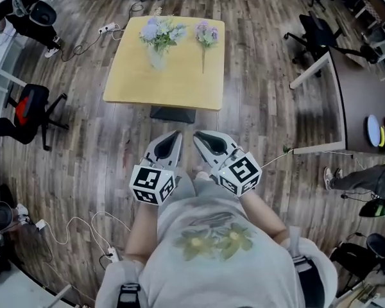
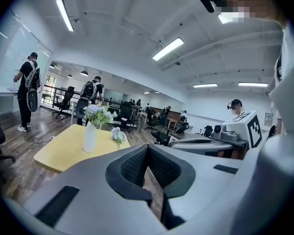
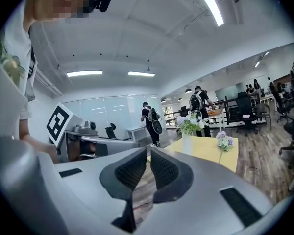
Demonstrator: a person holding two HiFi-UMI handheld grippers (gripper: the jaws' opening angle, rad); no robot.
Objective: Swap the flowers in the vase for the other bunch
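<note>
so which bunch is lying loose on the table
The small purple bunch, lying flat on the table with its stem bare. The bigger leafy bunch to its left in the head view stands upright in the vase.

Left gripper [image 2: 148, 166] jaws closed and empty, vase [image 2: 90, 137] of flowers on yellow table [image 2: 63, 153], loose bunch [image 2: 118, 135] beside it

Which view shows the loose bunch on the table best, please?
The head view: the loose bunch lies whole, stem and blooms, beside the vase. Both gripper views show it small and side-on, far beyond their jaws.
</note>
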